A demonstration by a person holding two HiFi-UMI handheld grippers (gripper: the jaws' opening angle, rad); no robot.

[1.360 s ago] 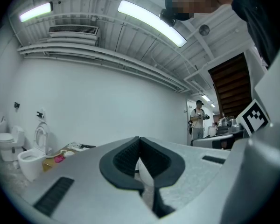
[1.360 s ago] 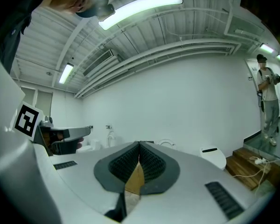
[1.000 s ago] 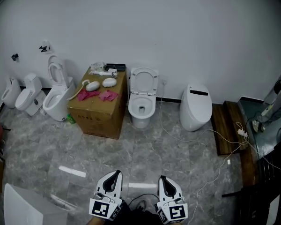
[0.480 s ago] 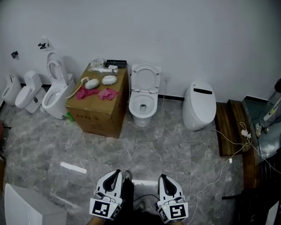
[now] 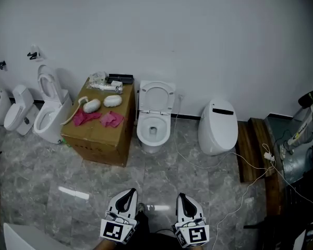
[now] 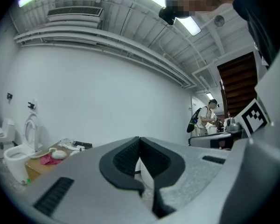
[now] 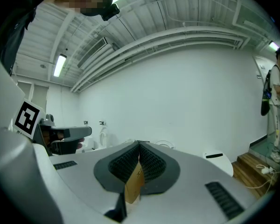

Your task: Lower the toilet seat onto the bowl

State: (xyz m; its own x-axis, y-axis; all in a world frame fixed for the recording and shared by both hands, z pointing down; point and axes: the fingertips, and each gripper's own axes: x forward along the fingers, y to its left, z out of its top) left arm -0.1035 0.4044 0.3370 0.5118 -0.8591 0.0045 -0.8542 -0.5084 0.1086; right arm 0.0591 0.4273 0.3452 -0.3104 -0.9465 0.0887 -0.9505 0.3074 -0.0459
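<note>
The white toilet (image 5: pixel 153 128) stands against the far wall, mid-room, with its seat and lid (image 5: pixel 157 96) raised upright over the open bowl. Both grippers are at the bottom of the head view, far from the toilet and pointing toward it. My left gripper (image 5: pixel 126 197) is shut with nothing in it, and so is my right gripper (image 5: pixel 185 200). In the left gripper view the left gripper (image 6: pixel 140 142) shows its pads pressed together. The right gripper view shows the right gripper (image 7: pixel 139 147) shut too, with the raised seat (image 7: pixel 164 145) just beyond the jaw tips.
A cardboard box (image 5: pixel 97 127) with pink cloths and white parts stands left of the toilet. Another open toilet (image 5: pixel 47 111) is further left. A closed oval toilet (image 5: pixel 217 127) is to the right, then wooden steps (image 5: pixel 249 150) and cables (image 5: pixel 250 180) on the floor. A person (image 7: pixel 276 88) stands far right.
The head view has shifted: the toilets and the box now sit lower and further left in the picture. Both grippers keep their place at the bottom and stay shut.
</note>
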